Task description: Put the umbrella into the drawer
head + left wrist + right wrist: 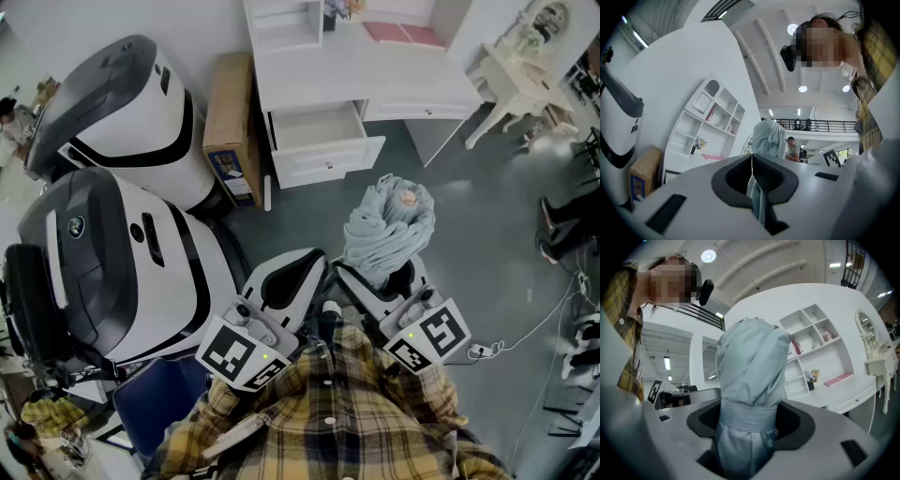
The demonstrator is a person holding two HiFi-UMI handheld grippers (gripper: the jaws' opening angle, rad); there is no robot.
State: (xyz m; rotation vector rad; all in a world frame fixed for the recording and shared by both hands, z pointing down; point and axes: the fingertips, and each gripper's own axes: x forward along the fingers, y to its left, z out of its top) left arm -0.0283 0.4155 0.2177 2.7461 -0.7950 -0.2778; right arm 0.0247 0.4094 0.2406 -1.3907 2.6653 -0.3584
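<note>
A folded pale blue-grey umbrella (387,228) stands upright in my right gripper (377,277), whose jaws are shut on its lower, strapped part (749,420). My left gripper (302,269) hovers just left of it with its pads closed together (751,171). A strip of pale fabric shows in the gap below those pads; I cannot tell whether it is pinched. Ahead on the floor, the white desk (403,80) has its drawer (323,133) pulled open, and it looks bare inside. Both grippers are well short of the drawer.
Two large white-and-black machines (112,234) crowd the left side. A cardboard box (230,122) leans beside the desk. A white dressing table (514,80) stands at the right, and cables (525,333) lie on the grey floor. Pink sheets (403,34) lie on the desk.
</note>
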